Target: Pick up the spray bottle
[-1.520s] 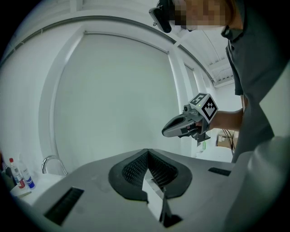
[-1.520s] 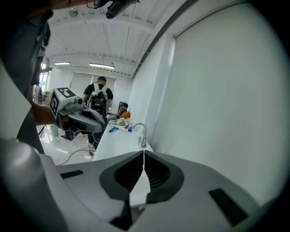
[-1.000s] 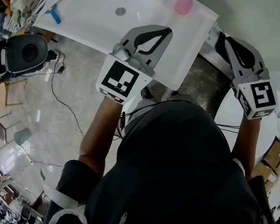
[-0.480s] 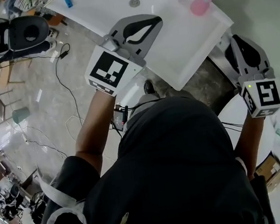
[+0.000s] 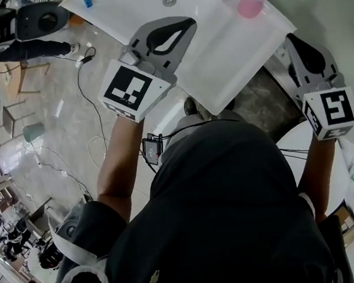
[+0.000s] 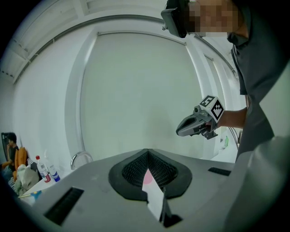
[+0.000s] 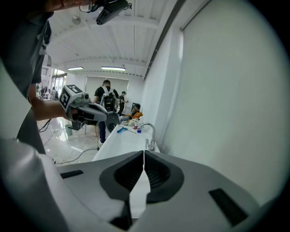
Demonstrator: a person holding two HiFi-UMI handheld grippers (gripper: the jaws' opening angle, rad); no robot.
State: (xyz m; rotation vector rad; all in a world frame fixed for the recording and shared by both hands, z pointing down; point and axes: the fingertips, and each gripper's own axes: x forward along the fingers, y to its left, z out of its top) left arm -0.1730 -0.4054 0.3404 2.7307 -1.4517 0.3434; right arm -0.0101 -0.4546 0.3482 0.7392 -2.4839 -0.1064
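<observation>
White sink counter (image 5: pixel 231 55) ran across top of head view. L gripper (image 5: pixel 190 22) hung over it, jaws together, empty. R gripper (image 5: pixel 290 39), off its 4 o'clock edge, was closed on nothing too. Pink spray bottle (image 5: pixel 249 4) stood on counter at 1 o'clock, untouched.

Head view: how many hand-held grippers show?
2. The grey plastic left hand-held gripper is over the near edge of the white sink counter; the right hand-held gripper is past its right end. None hidden.
</observation>
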